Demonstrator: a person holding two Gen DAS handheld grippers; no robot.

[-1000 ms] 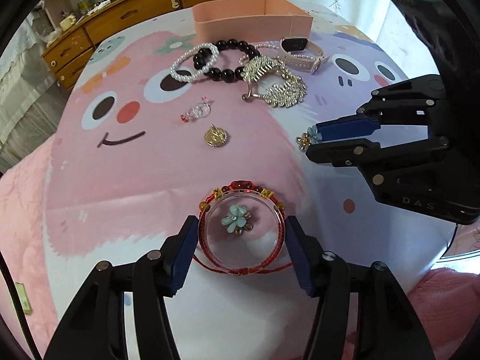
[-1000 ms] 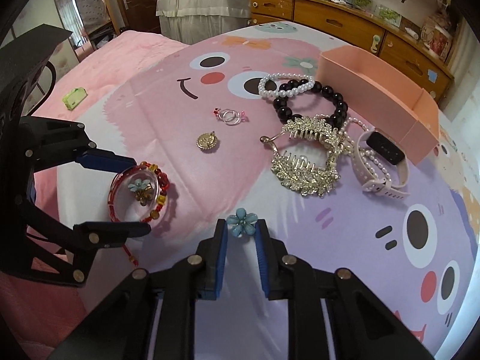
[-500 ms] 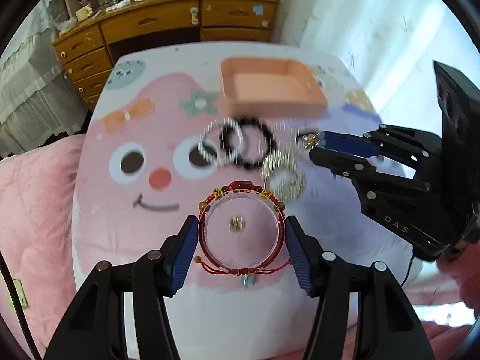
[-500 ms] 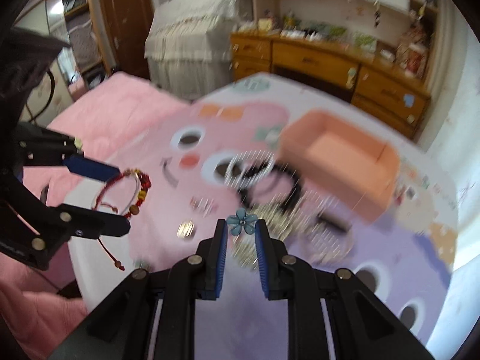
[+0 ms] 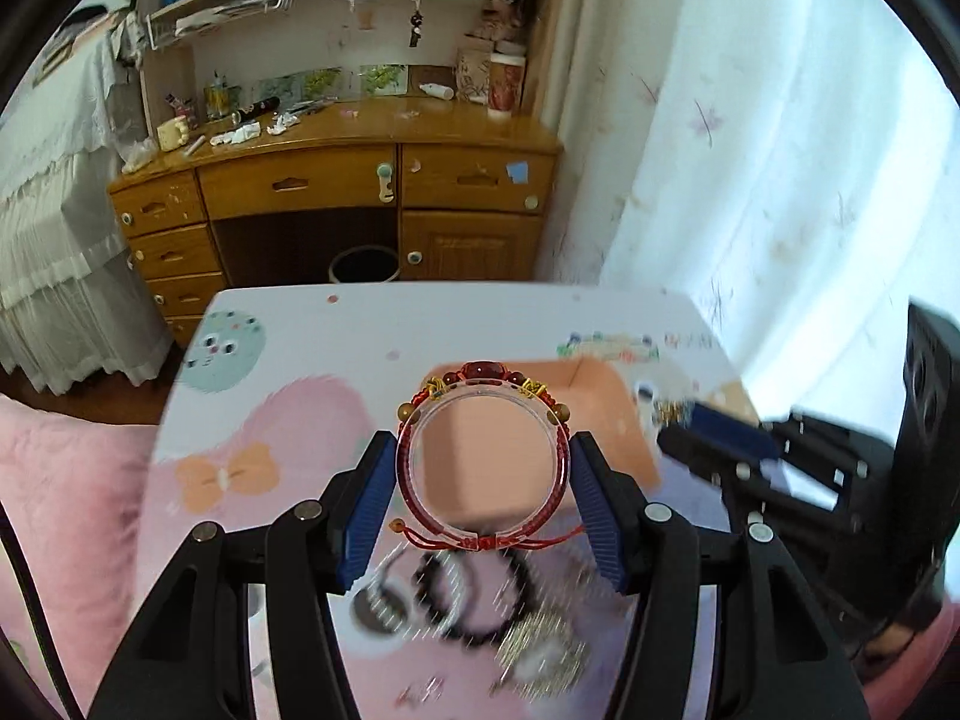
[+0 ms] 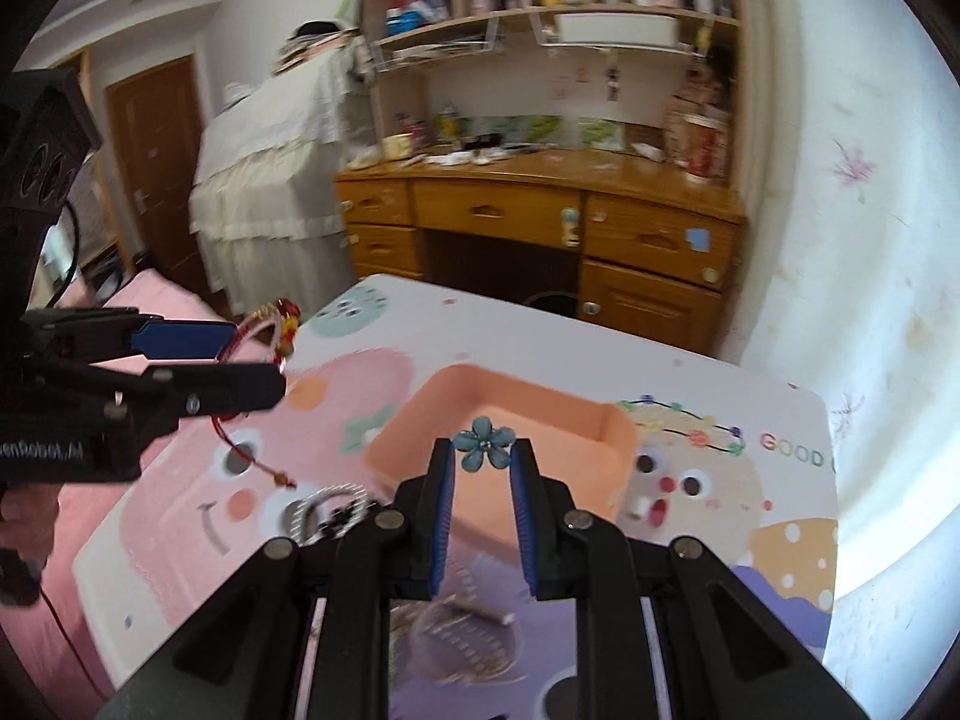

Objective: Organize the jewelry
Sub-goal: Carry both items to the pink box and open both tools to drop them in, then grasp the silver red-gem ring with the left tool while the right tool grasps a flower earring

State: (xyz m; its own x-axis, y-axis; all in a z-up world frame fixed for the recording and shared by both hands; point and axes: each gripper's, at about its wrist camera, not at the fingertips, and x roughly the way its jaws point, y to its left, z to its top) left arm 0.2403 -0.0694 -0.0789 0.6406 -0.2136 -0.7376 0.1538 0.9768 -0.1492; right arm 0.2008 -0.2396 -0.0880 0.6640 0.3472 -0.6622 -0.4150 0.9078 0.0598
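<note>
Clearly both pieces are held high above the table (image 6: 750, 420) so they can be carried over the peach tray (image 6: 618, 426), the likely place for sorted jewelry; that is a judgement from the task, since nothing lies in the tray's visible part.

On the left, the left claw (image 5: 483, 468) spreads fairly wide, its blue pads pressing the outer sides of a clear bangle wound with a red beaded bracelet (image 5: 483, 381). The ring sits level between the pads, its red cord ends trailing toward the camera. Through the ring the tray's floor shows, so this piece looks to hang roughly over it.

Below and nearer, blurred, a pearl bracelet (image 5: 384, 594), a black bead bracelet (image 5: 474, 600) and a silvery piece (image 5: 540, 654) lie on the table, not yet sorted.

On the right, the right claw (image 6: 483, 456) stands narrowly parted, pinching a small blue flower charm (image 6: 483, 443) at its very tips, in front of the tray's near wall. So light a hold suits a tiny charm, though it could slip.
</note>
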